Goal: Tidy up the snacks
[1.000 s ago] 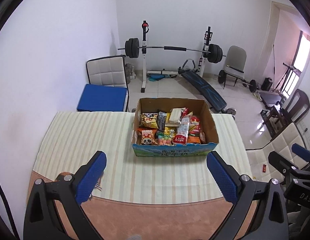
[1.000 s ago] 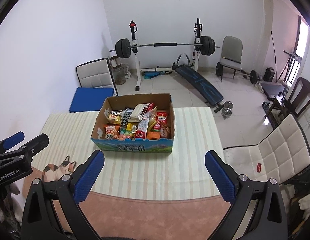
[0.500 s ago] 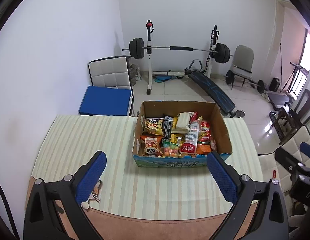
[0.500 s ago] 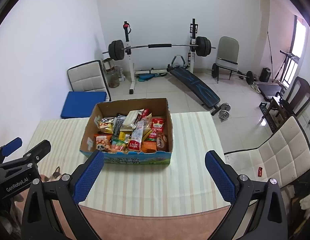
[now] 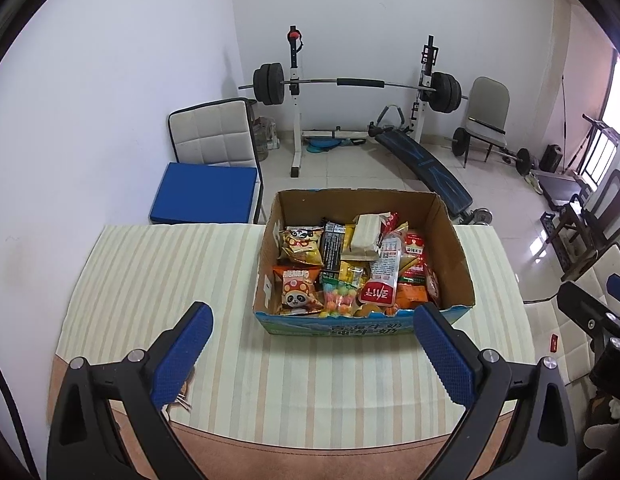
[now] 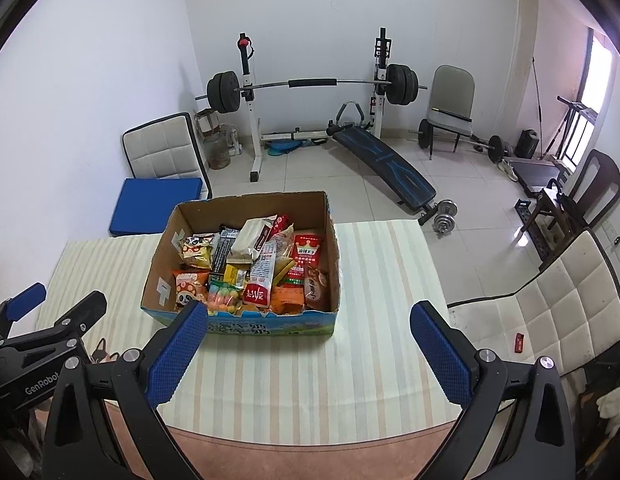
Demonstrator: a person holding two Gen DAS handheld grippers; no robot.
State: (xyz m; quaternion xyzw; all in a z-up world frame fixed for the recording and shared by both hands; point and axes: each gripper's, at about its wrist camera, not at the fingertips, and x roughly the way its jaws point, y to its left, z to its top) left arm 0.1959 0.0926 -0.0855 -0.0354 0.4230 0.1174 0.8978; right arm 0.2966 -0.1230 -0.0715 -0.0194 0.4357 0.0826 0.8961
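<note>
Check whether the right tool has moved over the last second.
Yes. The right tool has advanced toward the brown cardboard snack box; its left fingertip now overlaps the box's front edge, previously short of it.

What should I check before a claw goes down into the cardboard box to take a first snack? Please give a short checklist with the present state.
1. Left claw open and empty: ok.
2. Right claw open and empty: ok.
3. Cardboard box open on top, snacks within view: ok.
4. Box sits flat on the striped tablecloth: ok.
5. Top snacks free to lift, for example the white packet: ok, it lies on the others.
6. A place fixed for sorted snacks: cannot tell.
</note>
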